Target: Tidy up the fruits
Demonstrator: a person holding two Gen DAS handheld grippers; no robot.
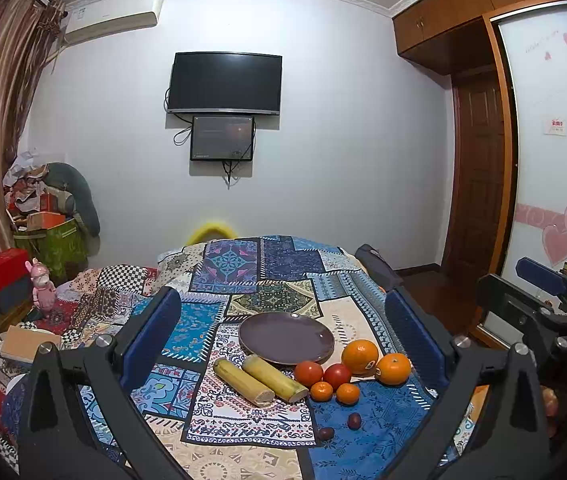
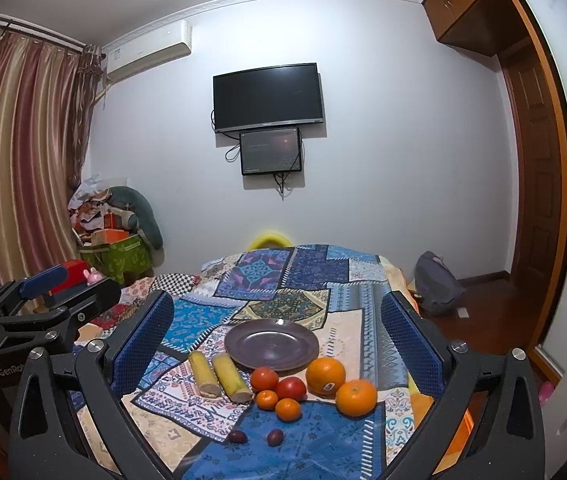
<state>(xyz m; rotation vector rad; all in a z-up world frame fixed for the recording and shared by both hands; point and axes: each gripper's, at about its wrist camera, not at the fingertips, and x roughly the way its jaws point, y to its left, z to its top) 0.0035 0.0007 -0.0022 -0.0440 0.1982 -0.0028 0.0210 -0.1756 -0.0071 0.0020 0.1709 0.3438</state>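
An empty purple plate (image 1: 285, 337) (image 2: 271, 344) sits on the patchwork cloth. In front of it lie two yellow sugarcane pieces (image 1: 259, 379) (image 2: 220, 376), two tomatoes (image 1: 322, 374) (image 2: 277, 383), two large oranges (image 1: 375, 362) (image 2: 339, 384), two small tangerines (image 1: 334, 393) (image 2: 277, 404) and two dark dates (image 1: 340, 427) (image 2: 256, 437). My left gripper (image 1: 283, 344) is open and empty, held above the table in front of the fruit. My right gripper (image 2: 277, 350) is open and empty too. Each gripper shows at the edge of the other's view, the right gripper (image 1: 539, 300) and the left gripper (image 2: 43, 304).
The table's patchwork cloth (image 1: 243, 272) (image 2: 307, 276) drops off at the far and right edges. A bed with boxes and a pink toy (image 1: 41, 286) lies to the left. A grey backpack (image 2: 437, 282) rests on the floor at the right.
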